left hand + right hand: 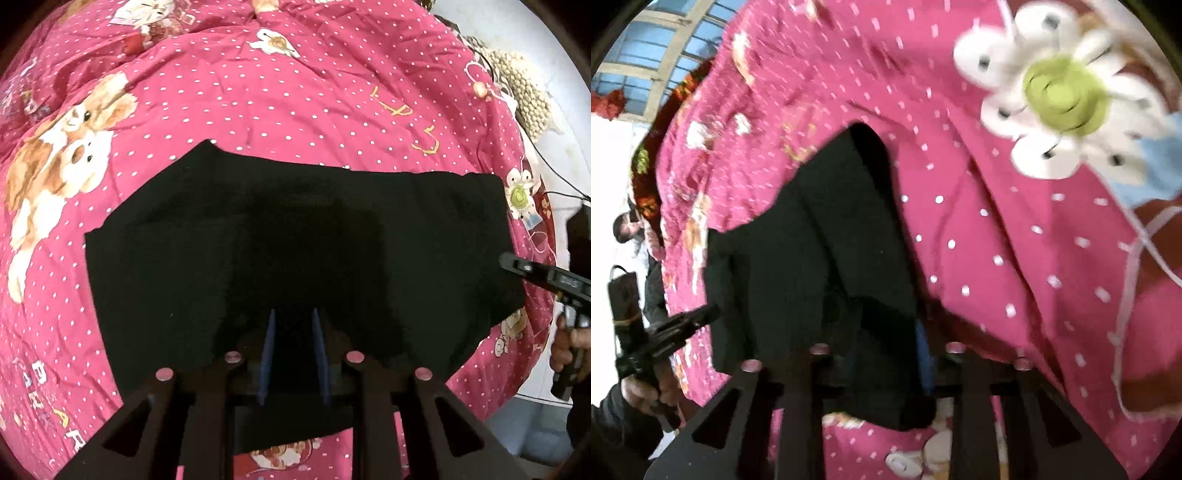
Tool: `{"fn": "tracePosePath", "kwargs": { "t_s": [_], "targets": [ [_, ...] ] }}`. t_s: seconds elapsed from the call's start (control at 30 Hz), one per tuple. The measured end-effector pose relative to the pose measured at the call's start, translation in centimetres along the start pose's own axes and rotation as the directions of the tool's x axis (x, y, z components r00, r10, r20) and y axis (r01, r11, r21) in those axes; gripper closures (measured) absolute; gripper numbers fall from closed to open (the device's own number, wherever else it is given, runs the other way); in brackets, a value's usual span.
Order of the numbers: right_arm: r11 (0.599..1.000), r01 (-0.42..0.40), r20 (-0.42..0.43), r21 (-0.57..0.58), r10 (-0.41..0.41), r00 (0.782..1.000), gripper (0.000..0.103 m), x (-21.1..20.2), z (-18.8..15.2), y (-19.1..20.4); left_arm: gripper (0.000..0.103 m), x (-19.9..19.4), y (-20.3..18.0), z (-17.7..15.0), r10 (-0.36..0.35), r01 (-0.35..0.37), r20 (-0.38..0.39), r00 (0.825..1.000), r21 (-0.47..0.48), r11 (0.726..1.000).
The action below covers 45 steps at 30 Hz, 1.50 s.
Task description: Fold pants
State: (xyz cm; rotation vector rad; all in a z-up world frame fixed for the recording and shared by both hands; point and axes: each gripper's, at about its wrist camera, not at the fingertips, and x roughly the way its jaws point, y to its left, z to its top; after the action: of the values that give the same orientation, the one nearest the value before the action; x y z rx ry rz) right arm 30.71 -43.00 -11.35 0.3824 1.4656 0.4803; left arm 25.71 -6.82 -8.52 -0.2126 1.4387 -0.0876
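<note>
Two grippers work the black pants (295,236), folded flat on the pink bedspread (295,92). Left gripper (293,343) hovers spread, pinching nothing; right gripper (886,354) looks pressed onto the near cloth edge. Best lift that edge evenly across, keeping far corners aligned.

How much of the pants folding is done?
The black pants already lie as a short, wide rectangle on the pink dotted blanket, so at least one fold looks finished. Right now the right tool is at the cloth's edge with fabric between its fingers, while the left tool hangs over the pants with fingers apart. Probably left: one more fold and smoothing.
</note>
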Motion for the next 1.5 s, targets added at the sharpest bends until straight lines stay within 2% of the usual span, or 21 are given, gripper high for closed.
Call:
{"fn": "tracePosePath", "kwargs": {
  "t_s": [0.1,0.17,0.37,0.53,0.9,1.13,1.33,1.5],
  "targets": [
    [0.999,-0.047,0.043,-0.005,0.047,0.998,0.089,-1.9,-1.0,1.1,0.08,-0.9,-0.2,-0.5,-0.008,0.008,0.009,1.0,-0.025,1.0],
    [0.998,-0.051,0.037,-0.021,0.051,0.998,0.089,-1.8,-1.3,1.8,0.08,-1.3,0.1,-1.3,-0.009,0.009,0.01,1.0,-0.028,1.0],
    [0.996,0.003,0.022,-0.086,-0.001,1.0,0.091,-1.3,-0.5,4.0,0.08,-3.9,1.2,-3.5,-0.01,0.012,0.047,0.999,-0.033,0.999],
    [0.991,-0.001,0.052,-0.132,0.008,0.999,0.091,-3.0,-1.0,6.5,0.08,-5.7,2.8,-5.1,-0.024,0.031,0.092,0.995,-0.08,0.996],
    [0.968,-0.006,0.082,-0.249,0.027,0.996,0.091,-5.3,-2.5,15.2,0.08,-7.3,5.7,-8.9,-0.048,0.069,0.142,0.989,-0.141,0.988],
    [0.954,-0.002,0.046,-0.301,0.017,0.999,0.091,-3.2,-4.4,21.0,0.08,-8.6,10.7,-11.6,-0.033,0.064,0.152,0.988,-0.201,0.978],
    [0.944,-0.001,-0.009,-0.331,-0.002,1.0,0.091,1.1,-6.3,25.6,0.08,-9.9,15.4,-13.0,-0.012,0.049,0.158,0.987,-0.233,0.971],
    [0.947,0.003,-0.058,-0.322,-0.023,0.998,0.091,4.8,-6.7,27.9,0.08,-10.3,18.7,-13.2,-0.008,0.049,0.162,0.987,-0.249,0.967]
  ]
}}
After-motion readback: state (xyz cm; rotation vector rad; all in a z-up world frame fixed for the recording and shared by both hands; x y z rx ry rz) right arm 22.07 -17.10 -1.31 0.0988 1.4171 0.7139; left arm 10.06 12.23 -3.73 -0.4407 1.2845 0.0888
